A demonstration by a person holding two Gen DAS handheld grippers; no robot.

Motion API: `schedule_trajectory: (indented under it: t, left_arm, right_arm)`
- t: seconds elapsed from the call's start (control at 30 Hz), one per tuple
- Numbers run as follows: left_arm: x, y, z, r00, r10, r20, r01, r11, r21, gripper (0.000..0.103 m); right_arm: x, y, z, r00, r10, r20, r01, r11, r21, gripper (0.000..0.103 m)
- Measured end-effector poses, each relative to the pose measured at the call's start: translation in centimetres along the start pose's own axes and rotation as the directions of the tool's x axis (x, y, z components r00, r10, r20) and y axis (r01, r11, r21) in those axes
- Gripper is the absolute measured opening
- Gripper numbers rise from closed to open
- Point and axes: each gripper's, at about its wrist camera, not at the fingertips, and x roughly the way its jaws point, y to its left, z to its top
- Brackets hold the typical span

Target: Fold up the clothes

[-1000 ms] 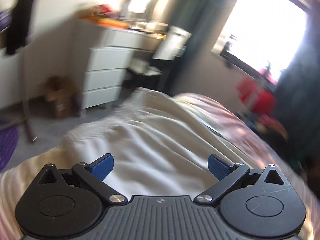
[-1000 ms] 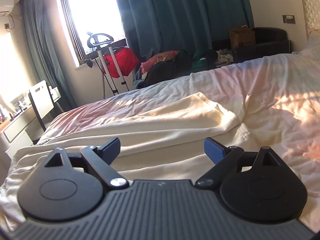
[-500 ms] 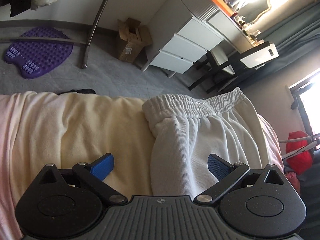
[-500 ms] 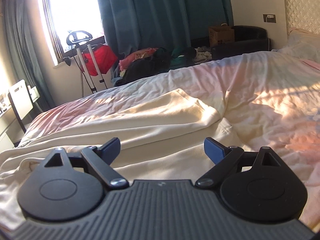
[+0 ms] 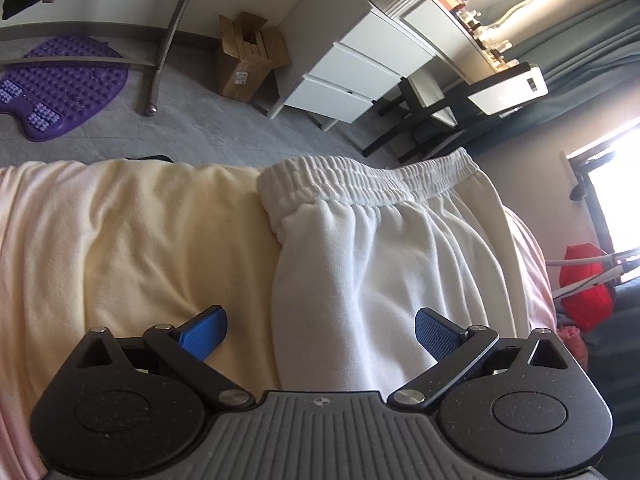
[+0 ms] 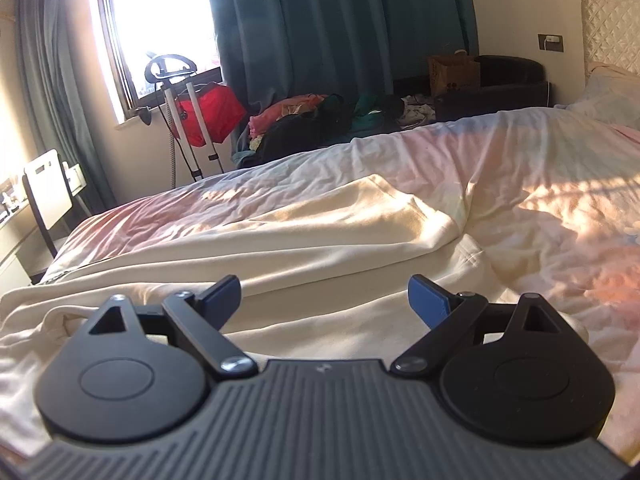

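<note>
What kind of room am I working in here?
A lived-in bedroom, most likely: clothes lie on a made bed with a padded headboard, a white chest of drawers stands under a mirror, and teal curtains hang by the window.

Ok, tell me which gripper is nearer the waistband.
Left. The left gripper hangs open over the white pants just below the waistband; the right gripper faces the cream garment, with no waistband in its view.

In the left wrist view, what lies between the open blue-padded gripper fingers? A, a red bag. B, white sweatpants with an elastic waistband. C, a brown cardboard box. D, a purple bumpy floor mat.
B: the white sweatpants with an elastic waistband lie on the bed between the left gripper's spread fingers, untouched.
</note>
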Motion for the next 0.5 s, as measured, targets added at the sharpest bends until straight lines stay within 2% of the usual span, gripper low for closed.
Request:
schedule_trajectory:
  t: [0.2,0.3,0.37,0.43,0.5]
  left_arm:
    - [0.7,-0.5,-0.4,0.997,-0.069,-0.03,0.069,0.998,0.001,0.1]
    - [0.9,-0.7,-0.6,0.981,-0.188,-0.046,0.188,0.982,-0.019,0.097]
    - [1.1,-1.0,-0.7,0.973,-0.226,-0.052,0.225,0.974,-0.021,0.097]
    - [1.4,-1.1,-0.8,0.974,-0.219,-0.063,0.218,0.976,-0.014,0.097]
    - [2.2,-1.0,-0.8,0.973,-0.206,-0.101,0.205,0.978,-0.024,0.092]
  right_arm:
    - [0.4,-0.2,0.0,1.0,0.002,-0.009,-0.001,1.0,0.012,0.092]
    - [0.6,-0.1,0.0,1.0,-0.004,-0.016,0.005,1.0,0.012,0.092]
    - [0.7,-0.1,0.0,1.0,-0.01,-0.019,0.01,1.0,0.014,0.092]
    - [0.8,-0.1,0.0,1.0,-0.015,-0.022,0.015,1.0,0.017,0.092]
    - [0.8,-0.2,0.0,0.999,-0.023,-0.026,0.023,0.999,0.024,0.092]
